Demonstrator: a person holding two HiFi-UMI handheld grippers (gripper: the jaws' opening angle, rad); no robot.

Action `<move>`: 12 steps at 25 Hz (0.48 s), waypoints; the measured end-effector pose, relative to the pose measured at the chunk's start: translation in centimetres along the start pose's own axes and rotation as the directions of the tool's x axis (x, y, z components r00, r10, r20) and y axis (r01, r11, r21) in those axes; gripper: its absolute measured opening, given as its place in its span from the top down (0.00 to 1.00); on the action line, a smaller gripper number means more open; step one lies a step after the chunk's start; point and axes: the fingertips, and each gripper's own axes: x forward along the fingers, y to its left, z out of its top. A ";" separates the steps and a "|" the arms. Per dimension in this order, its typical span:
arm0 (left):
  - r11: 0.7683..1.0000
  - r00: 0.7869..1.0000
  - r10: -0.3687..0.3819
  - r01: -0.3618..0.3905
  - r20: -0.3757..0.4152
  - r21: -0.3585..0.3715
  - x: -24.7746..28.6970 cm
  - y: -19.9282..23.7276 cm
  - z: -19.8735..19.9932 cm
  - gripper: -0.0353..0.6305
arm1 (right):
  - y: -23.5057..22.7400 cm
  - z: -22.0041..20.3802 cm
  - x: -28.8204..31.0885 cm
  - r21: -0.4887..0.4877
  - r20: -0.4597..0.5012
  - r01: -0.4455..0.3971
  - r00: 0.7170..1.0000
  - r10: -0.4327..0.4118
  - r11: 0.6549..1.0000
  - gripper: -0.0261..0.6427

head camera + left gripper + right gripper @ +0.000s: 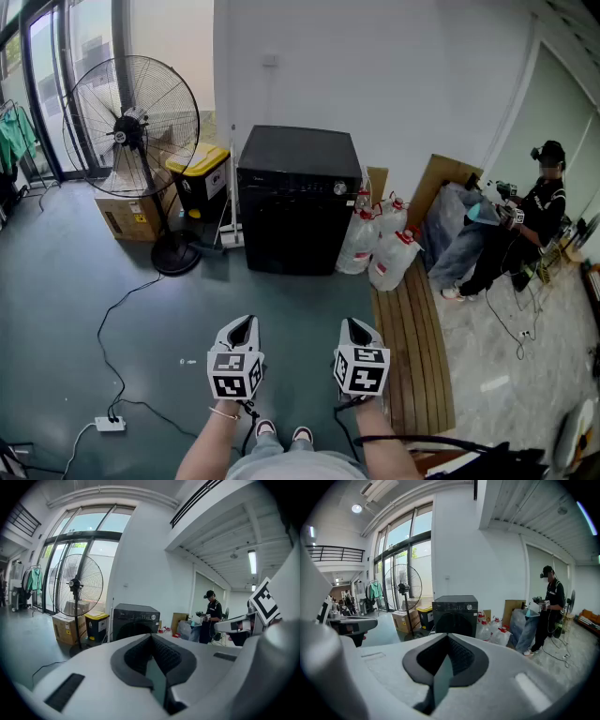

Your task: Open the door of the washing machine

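Observation:
The black front-loading washing machine (pixel 298 197) stands against the white wall, some way ahead of me, its round door (pixel 454 623) closed. Both grippers hang in front of my body, well short of it. My left gripper (pixel 241 328) is shut with nothing between its pads. My right gripper (pixel 354 330) is shut and empty too. In the left gripper view the washing machine (pixel 136 620) shows beyond the closed left gripper (pixel 151 636). In the right gripper view the washing machine (pixel 455 613) lies straight ahead of the closed right gripper (pixel 447 637).
A tall pedestal fan (pixel 131 122), a yellow-lidded bin (pixel 199 172) and a cardboard box (pixel 129 216) stand left of the machine. Water jugs (pixel 380 246) and wooden planks (pixel 412 347) lie to its right. A person (pixel 525 230) sits at far right. A power strip (pixel 110 424) and cable lie on the floor.

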 end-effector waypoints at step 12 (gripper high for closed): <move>1.000 1.000 -0.007 0.007 0.002 -0.007 0.7 2.5 0.7 0.94 | 1.1 0.8 1.4 0.021 0.006 0.031 0.999 -0.031 0.999 0.95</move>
